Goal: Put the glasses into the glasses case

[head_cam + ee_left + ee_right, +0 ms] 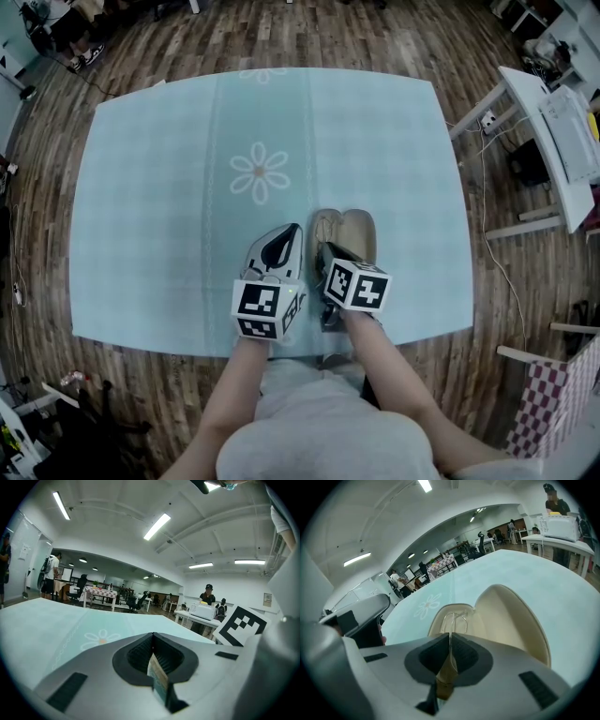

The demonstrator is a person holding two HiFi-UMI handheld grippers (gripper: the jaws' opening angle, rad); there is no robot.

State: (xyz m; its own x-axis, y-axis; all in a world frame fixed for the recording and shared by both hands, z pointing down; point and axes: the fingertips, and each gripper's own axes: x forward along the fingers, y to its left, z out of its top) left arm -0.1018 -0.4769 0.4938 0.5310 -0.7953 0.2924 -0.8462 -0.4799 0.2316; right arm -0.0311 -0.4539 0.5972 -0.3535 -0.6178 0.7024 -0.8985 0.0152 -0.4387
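Right gripper (450, 635): the jaws are closed together on a thin wire part of the glasses (454, 617). The frame is seen within the left half of the open glasses case (511, 616); whether it already rests on the lining cannot be determined.

Left gripper (153, 635): the jaws are closed with nothing gripped, and it is held just beside the case over the table (159, 187).

Step judged in hand: seating the glasses in the case.

Recommended: the frame is to be lowered until it lies flat in the tray and clear of the rim (a wire frame bends readily under side load). Only then is the grip to be relaxed. The case is probably light and may be dragged on withdrawal, so it is best steadied by the left gripper.
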